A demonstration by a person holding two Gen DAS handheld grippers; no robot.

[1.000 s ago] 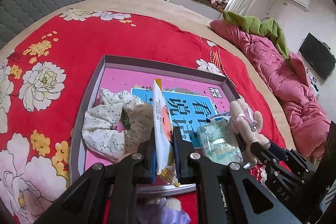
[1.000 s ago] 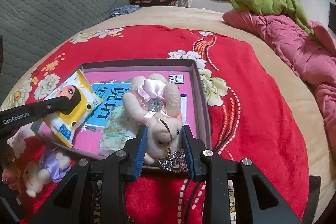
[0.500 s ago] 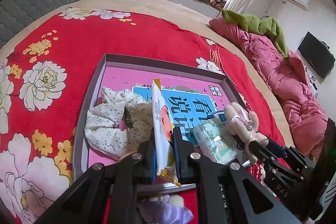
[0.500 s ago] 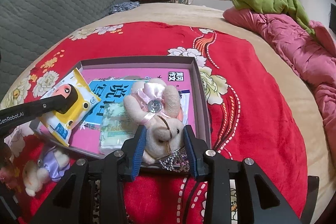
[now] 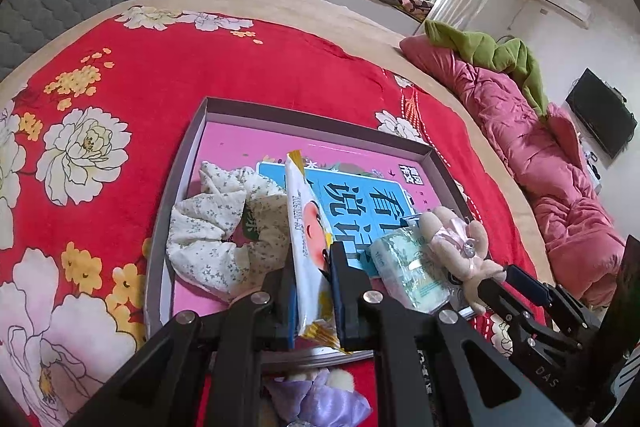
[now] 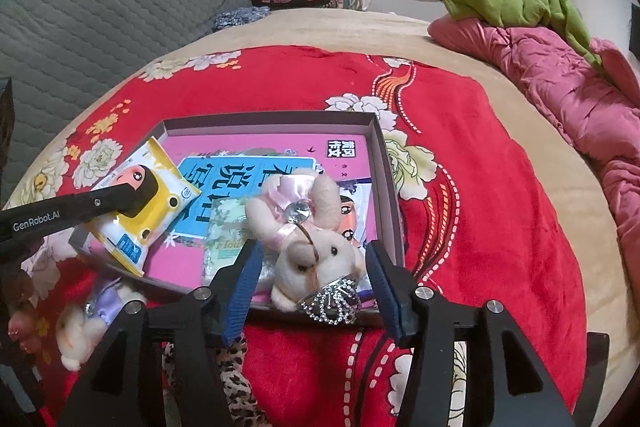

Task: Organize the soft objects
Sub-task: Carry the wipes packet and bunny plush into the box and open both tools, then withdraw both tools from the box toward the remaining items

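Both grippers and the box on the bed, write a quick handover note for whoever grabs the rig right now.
Left gripper: shut on the yellow wipes pack, held over the near left of the shallow box.
Right gripper: open, its fingers either side of the plush bunny, which lies at the box's near right edge.
Already in the box: floral scrunchie, green tissue pack, on the pink book.
Left: set down the wipes pack; then the purple-dressed plush and the leopard-print fabric, both on the red blanket outside the box.
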